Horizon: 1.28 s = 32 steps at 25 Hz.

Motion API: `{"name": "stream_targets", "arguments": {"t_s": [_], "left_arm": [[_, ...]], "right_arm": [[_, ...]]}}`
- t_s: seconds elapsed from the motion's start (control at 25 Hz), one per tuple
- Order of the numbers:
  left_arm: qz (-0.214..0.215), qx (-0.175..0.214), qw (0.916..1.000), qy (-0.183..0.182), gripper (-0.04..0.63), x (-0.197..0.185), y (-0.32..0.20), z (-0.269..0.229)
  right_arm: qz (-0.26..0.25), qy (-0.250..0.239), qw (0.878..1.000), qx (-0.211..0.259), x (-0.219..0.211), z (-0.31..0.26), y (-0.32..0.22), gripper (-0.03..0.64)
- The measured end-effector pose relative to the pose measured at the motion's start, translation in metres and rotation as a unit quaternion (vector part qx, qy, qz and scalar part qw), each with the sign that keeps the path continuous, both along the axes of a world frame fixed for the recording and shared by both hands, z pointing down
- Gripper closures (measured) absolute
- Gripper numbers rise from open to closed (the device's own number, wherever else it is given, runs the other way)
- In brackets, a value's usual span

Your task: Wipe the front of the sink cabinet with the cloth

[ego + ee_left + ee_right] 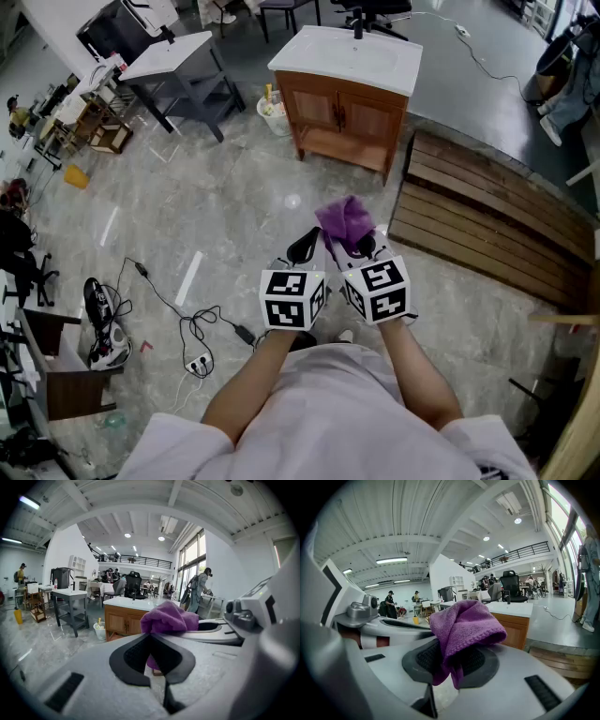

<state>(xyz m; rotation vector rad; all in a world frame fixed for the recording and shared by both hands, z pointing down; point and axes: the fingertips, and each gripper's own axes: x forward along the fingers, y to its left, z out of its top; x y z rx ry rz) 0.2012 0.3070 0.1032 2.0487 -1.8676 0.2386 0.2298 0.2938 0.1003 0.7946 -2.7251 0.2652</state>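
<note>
The sink cabinet (347,105), wood with two doors and a white top, stands across the marble floor, well ahead of both grippers. It also shows in the left gripper view (123,619) and the right gripper view (514,624). My right gripper (363,247) is shut on a bunched purple cloth (345,221), which bulges up over its jaws (461,626). Just to its left is my left gripper (302,247), with its black jaws shut on nothing (152,641). The cloth (169,618) shows beyond them.
A white bucket (273,112) stands at the cabinet's left. A grey table (178,67) is further left. Wooden decking (487,225) lies to the right. Cables and a power strip (195,330) lie on the floor at left. A person (565,89) stands far right.
</note>
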Motion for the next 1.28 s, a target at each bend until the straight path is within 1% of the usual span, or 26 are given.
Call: {"name": "stream_targets", "arguments": {"t_s": [0.24, 0.56, 0.84, 1.04, 1.28], "left_arm": [[0.006, -0.012, 0.9999, 0.002, 0.591, 0.008, 0.000, 0.004], [0.004, -0.004, 1.0000, -0.003, 0.591, 0.005, -0.012, -0.003], [-0.002, 0.003, 1.0000, -0.003, 0.591, -0.024, -0.032, -0.005], [0.010, 0.009, 0.9999, -0.002, 0.591, -0.053, -0.064, -0.007], [0.032, 0.012, 0.9994, 0.010, 0.591, -0.092, -0.115, -0.006]], "right_arm": [[-0.002, 0.007, 1.000, -0.012, 0.006, 0.006, 0.001, 0.545], [-0.007, -0.005, 1.000, -0.021, 0.002, 0.005, -0.011, 0.545], [-0.017, -0.004, 1.000, -0.017, -0.024, 0.005, -0.029, 0.545], [-0.010, 0.004, 1.000, -0.012, -0.053, 0.005, -0.057, 0.545], [0.011, 0.017, 1.000, 0.001, -0.094, 0.003, -0.104, 0.545]]}}
